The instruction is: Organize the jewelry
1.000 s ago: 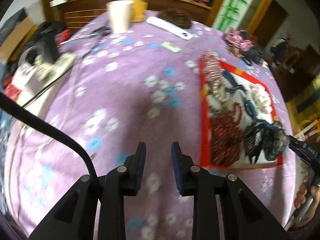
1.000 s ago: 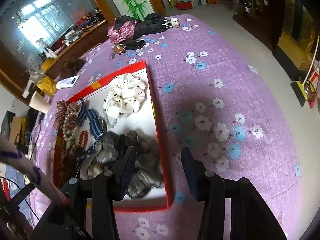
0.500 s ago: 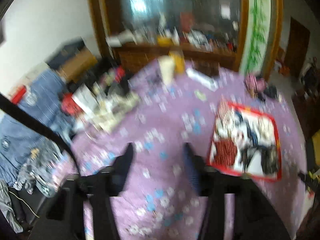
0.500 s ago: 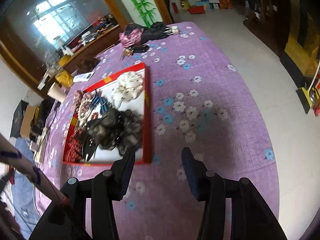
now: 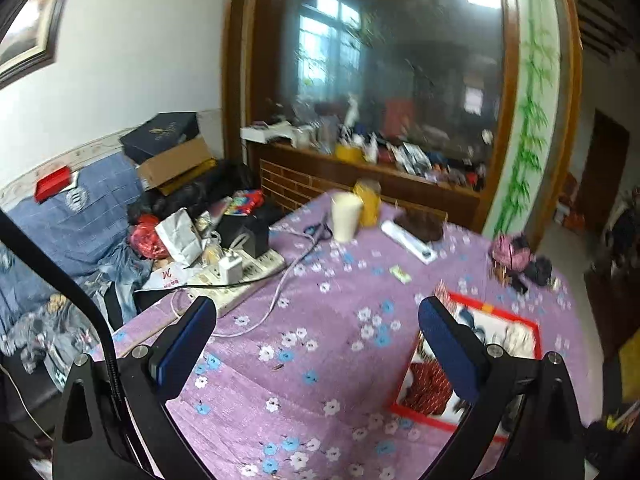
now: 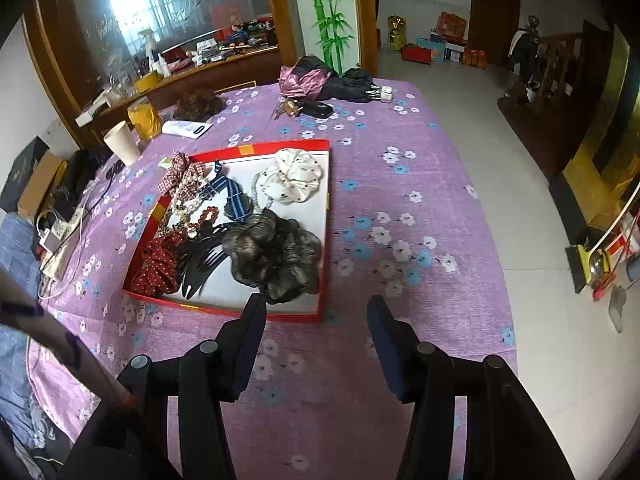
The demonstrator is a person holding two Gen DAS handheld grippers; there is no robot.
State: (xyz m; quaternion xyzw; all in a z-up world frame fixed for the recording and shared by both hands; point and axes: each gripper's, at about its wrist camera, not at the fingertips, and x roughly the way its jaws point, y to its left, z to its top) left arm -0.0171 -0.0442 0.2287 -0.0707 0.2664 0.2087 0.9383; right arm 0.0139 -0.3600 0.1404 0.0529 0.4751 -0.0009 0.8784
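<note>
Purple flowered table [image 6: 400, 184]; red tray [image 6: 326, 216] mid-cloth holds the jewelry: scrunchies, beads, combs. Left gripper [image 5: 318, 334] has just spread wide, empty; right gripper [image 6: 316, 320] half open, empty, near the tray's edge. We'd lower slowly and pinch one piece.

Room: white walls [image 5: 132, 40], pale tiled floor [image 6: 532, 184]. Large wood-framed mirror [image 5: 392, 60] reflects a bright window. Bamboo painted on white pillar [image 6: 330, 20] beside it. Cluttered wooden shelf [image 5: 360, 160] under mirror. Dark wooden door [image 6: 494, 8] at far wall. Daylight, soft.
</note>
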